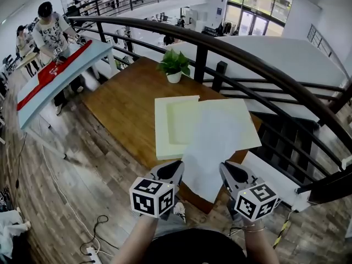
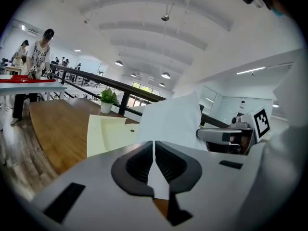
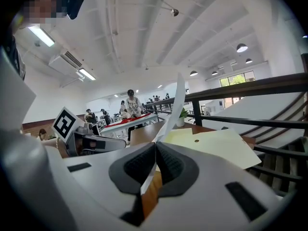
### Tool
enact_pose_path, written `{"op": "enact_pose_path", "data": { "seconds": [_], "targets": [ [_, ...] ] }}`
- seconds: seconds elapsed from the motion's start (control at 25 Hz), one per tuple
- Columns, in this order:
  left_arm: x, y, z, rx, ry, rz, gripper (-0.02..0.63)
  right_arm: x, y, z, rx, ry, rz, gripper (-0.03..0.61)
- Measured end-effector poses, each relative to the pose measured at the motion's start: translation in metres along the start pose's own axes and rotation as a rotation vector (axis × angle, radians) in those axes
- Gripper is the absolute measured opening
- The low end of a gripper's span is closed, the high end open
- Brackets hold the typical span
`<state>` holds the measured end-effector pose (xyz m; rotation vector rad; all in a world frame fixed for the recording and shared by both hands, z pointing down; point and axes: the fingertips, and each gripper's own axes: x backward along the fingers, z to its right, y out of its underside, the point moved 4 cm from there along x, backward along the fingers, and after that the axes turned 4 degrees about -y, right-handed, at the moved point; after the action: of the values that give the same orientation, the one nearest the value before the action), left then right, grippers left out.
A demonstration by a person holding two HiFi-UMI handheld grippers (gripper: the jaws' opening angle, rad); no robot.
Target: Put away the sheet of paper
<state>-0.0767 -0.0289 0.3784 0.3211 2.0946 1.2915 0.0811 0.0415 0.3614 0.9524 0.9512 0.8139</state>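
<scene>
Holding the sheet of paper (image 1: pixel 213 144) by its near edge, I have the left gripper (image 1: pixel 169 172) and the right gripper (image 1: pixel 233 176) both clamped on it, tilted over the pale yellow folder (image 1: pixel 166 126) lying on the wooden table (image 1: pixel 121 104) near the railing (image 1: pixel 220 45).

A brown wooden counter (image 1: pixel 121 109) is seen standing on a plank floor (image 1: pixel 82 175), beside a dark railing. A pale yellow folder (image 1: pixel 170 128) is laid open and flat on the near half of the counter, its right leaf reaching the counter's right edge. A small potted plant (image 1: pixel 174 65) in a white pot is set upright near the far edge, well apart from the folder.
</scene>
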Motion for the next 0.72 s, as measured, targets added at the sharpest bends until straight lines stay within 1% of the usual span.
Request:
{"op": "enact_pose_path", "data": {
  "seconds": [0.24,0.56,0.72],
  "targets": [
    [-0.029,-0.019,-0.020,-0.019,0.046,-0.024,0.028,-0.031,-0.018,0.015,-0.034,0.031,0.042,0.031],
    [-0.056,-0.034,-0.033,-0.054,0.089,-0.064,0.028,-0.056,-0.024,0.021,-0.058,0.045,0.042,0.031],
    [-0.060,-0.043,-0.031,-0.065,0.101,-0.057,0.028,-0.058,-0.028,0.021,-0.055,0.040,0.036,0.031]
  ]
}}
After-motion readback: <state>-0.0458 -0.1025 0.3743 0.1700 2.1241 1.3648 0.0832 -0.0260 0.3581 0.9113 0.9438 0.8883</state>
